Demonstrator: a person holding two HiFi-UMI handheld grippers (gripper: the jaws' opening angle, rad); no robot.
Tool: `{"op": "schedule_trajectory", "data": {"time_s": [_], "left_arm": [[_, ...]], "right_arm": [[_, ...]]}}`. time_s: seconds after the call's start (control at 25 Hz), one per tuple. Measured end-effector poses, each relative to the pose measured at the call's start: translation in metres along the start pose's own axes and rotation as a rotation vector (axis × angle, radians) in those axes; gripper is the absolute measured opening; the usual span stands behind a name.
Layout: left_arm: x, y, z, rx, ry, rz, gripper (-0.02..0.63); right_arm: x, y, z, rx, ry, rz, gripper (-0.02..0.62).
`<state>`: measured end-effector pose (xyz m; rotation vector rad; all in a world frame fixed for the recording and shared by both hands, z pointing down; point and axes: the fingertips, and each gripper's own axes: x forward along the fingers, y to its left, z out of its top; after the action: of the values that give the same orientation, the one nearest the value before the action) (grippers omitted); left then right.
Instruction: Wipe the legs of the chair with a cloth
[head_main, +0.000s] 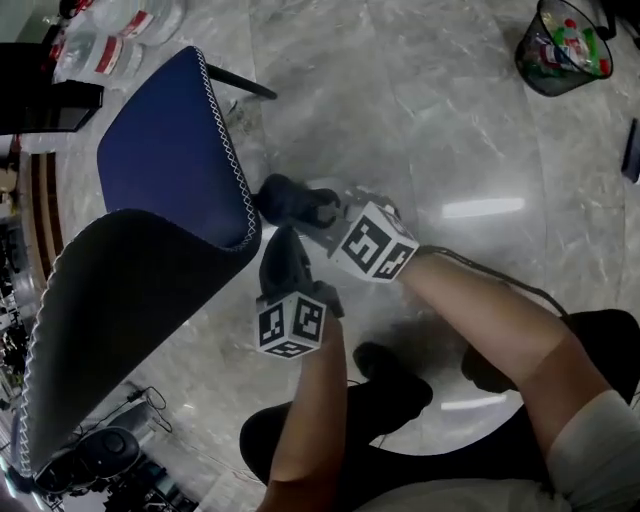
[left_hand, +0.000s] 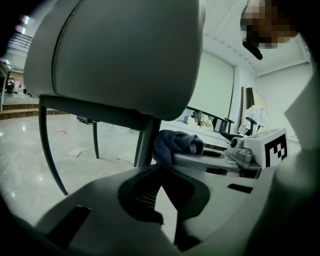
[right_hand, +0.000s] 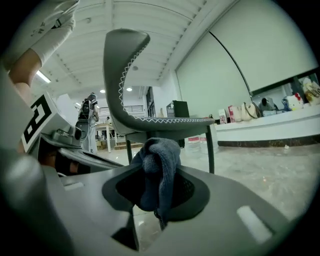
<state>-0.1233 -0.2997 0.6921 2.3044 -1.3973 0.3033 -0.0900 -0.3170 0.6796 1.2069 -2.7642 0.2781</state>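
Dark cloth (left_hand: 176, 144) beside black chair leg (left_hand: 145, 140)

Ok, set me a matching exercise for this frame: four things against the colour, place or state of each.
Things:
1. cloth
2. chair seat
3. left gripper
4. wire bin

States:
A. blue, with a white-stitched edge
B. jaws together, nothing between them
C. standing on the floor, litter inside
D. clamped in the right gripper

Pairs: 1-D, 2-A, 3-B, 4-C
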Motion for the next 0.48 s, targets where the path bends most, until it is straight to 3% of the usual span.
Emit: {"op": "schedule_trajectory", "data": {"time_s": [0.2,0.48], "left_arm": [[0.008,0.020,-0.021,0.027,-0.024,0.009,0.006],[0.001,0.018,-0.031,0.031,-0.037,0.003,0.006]], "right_arm": [[0.019,-0.006,-0.026,-0.080,-0.039,0.003,0.109],[0.046,-0.017,-0.146,-0.008,0.152,-0.046,0.097]]}}
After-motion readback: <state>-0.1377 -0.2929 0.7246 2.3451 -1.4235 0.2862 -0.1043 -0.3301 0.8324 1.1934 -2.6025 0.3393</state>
